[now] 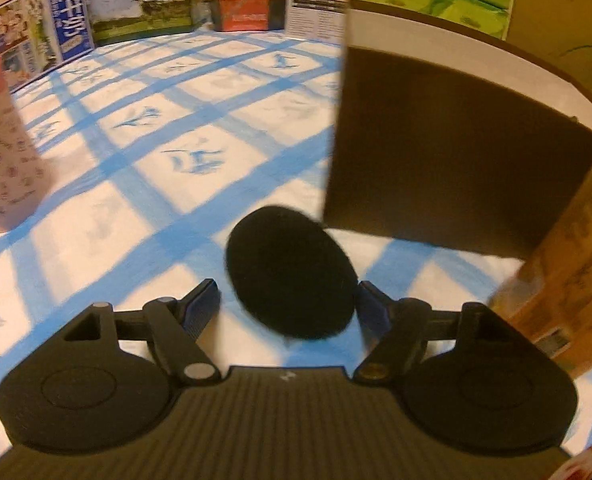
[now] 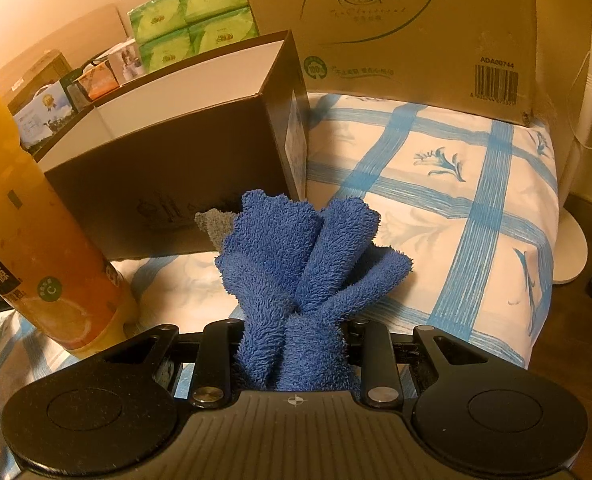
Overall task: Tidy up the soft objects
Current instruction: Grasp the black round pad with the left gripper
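Motion blur softened the black fuzzy oval between the left tool's jaws, leaving it unclear whether either pad touched it. The brown box hid its own interior in both views. The right tool's pads were buried in the blue towel, whose lower end vanished behind the tool body. A grey scrap peeked from behind the towel, unidentifiable. The orange bottle was cut off by the left edge
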